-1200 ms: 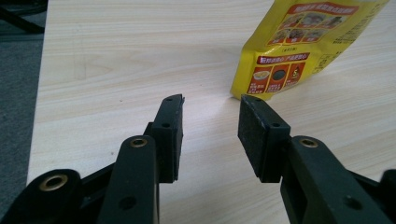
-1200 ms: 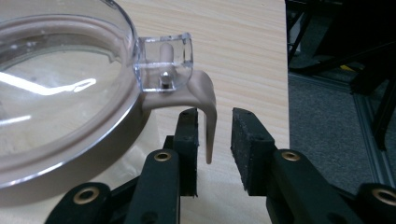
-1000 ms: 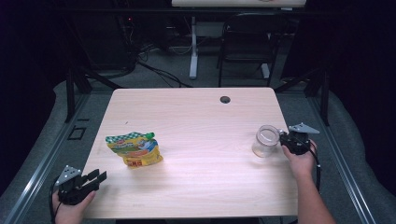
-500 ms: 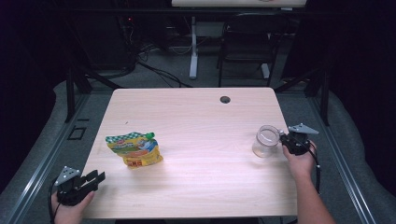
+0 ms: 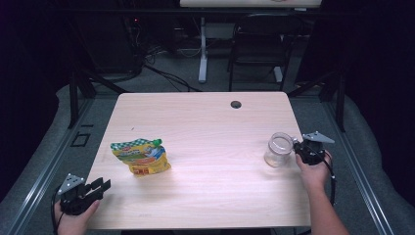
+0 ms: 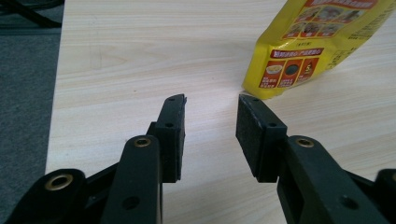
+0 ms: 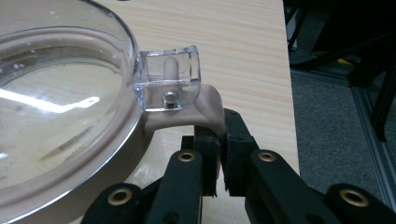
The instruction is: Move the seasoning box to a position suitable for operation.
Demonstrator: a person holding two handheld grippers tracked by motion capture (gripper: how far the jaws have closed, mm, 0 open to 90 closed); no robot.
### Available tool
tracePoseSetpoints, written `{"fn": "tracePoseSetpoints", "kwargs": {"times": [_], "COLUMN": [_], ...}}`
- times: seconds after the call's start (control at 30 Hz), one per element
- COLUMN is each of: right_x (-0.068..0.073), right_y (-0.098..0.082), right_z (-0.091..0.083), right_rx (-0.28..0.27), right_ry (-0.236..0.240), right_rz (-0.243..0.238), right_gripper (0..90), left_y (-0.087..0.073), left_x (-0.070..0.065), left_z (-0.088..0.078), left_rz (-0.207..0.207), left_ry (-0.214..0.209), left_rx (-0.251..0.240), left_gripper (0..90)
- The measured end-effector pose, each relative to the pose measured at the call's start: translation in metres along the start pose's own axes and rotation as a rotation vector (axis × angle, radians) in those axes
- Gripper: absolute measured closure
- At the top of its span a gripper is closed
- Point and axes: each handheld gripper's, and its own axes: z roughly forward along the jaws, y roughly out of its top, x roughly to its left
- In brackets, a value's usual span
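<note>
A clear plastic cup (image 5: pixel 279 149) with a handle stands near the table's right edge. My right gripper (image 5: pixel 297 147) is shut on that handle. In the right gripper view the jaws of the right gripper (image 7: pixel 218 130) pinch the beige lower part of the handle (image 7: pixel 205 109), just under its clear hinge piece, with the cup's (image 7: pixel 56 107) wide rim at the left. A yellow and green food pouch (image 5: pixel 141 155) lies flat at the table's left. My left gripper (image 5: pixel 100 185) hovers open at the front left corner. The left gripper (image 6: pixel 210 100) holds nothing, and the pouch (image 6: pixel 317 42) lies ahead to its right.
The light wooden table (image 5: pixel 205 127) has a dark cable hole (image 5: pixel 236 104) near its far edge. Beyond it stand a black chair (image 5: pixel 257 49) and a desk leg among cables. Grey floor and metal rails run along both sides.
</note>
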Motion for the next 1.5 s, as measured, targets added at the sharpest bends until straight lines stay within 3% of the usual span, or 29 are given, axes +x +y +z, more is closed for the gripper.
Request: {"fn": "tracePoseSetpoints", "kwargs": {"times": [0.2, 0.4, 0.5, 0.53, 0.63, 0.67, 0.7, 0.8, 0.83, 0.9, 0.97, 1.0, 1.03, 1.07, 1.17, 1.37, 1.5], "right_x": [0.009, 0.028, 0.043, 0.043, 0.059, 0.059, 0.068, 0.080, 0.091, 0.098, 0.120, 0.120, 0.134, 0.134, 0.155, 0.171, 0.172], "right_y": [0.000, 0.004, 0.004, 0.004, -0.002, -0.002, -0.004, -0.005, -0.006, -0.007, -0.006, -0.006, -0.006, -0.006, -0.010, -0.017, -0.019], "right_z": [-0.018, -0.042, -0.060, -0.060, -0.074, -0.074, -0.078, -0.080, -0.079, -0.078, -0.074, -0.074, -0.071, -0.071, -0.064, -0.058, -0.056], "right_rx": [-0.030, -0.042, -0.035, -0.035, -0.034, -0.034, -0.026, -0.027, -0.025, -0.025, -0.031, -0.031, -0.030, -0.030, -0.024, -0.016, -0.009], "right_ry": [0.026, 0.041, 0.039, 0.039, 0.044, 0.044, 0.039, 0.046, 0.073, 0.087, 0.094, 0.094, 0.110, 0.110, 0.109, 0.125, 0.127], "right_rz": [0.006, -0.021, -0.054, -0.054, -0.046, -0.046, -0.050, -0.053, -0.033, -0.026, -0.061, -0.061, -0.077, -0.077, -0.108, -0.121, -0.113], "right_gripper": [86.5, 86.5, 86.5, 86.5, 86.5, 86.5, 86.5, 86.4, 86.5, 86.5, 86.4, 86.4, 86.4, 86.4, 86.4, 86.4, 86.3], "left_y": [0.002, 0.006, 0.009, 0.009, 0.012, 0.012, 0.013, 0.015, 0.016, 0.017, 0.018, 0.018, 0.018, 0.018, 0.017, 0.016, 0.014], "left_x": [-0.009, -0.029, -0.049, -0.049, -0.067, -0.067, -0.074, -0.081, -0.085, -0.087, -0.091, -0.091, -0.091, -0.091, -0.088, -0.085, -0.083], "left_z": [0.001, 0.007, 0.010, 0.010, 0.012, 0.012, 0.014, 0.016, 0.019, 0.020, 0.024, 0.024, 0.024, 0.024, 0.024, 0.021, 0.021], "left_rz": [0.015, 0.059, 0.106, 0.106, 0.168, 0.168, 0.192, 0.202, 0.213, 0.211, 0.225, 0.225, 0.234, 0.234, 0.228, 0.223, 0.209], "left_ry": [-0.044, -0.089, -0.125, -0.125, -0.166, -0.166, -0.190, -0.215, -0.240, -0.248, -0.262, -0.262, -0.269, -0.269, -0.272, -0.261, -0.255], "left_rx": [-0.006, 0.007, 0.017, 0.017, 0.017, 0.017, 0.021, 0.021, 0.020, 0.021, 0.025, 0.025, 0.023, 0.023, 0.021, 0.029, 0.022], "left_gripper": [63.0, 63.1, 62.9, 62.9, 62.8, 62.8, 62.9, 62.8, 62.8, 62.8, 62.9, 62.9, 63.0, 63.0, 63.0, 63.2, 63.2]}}
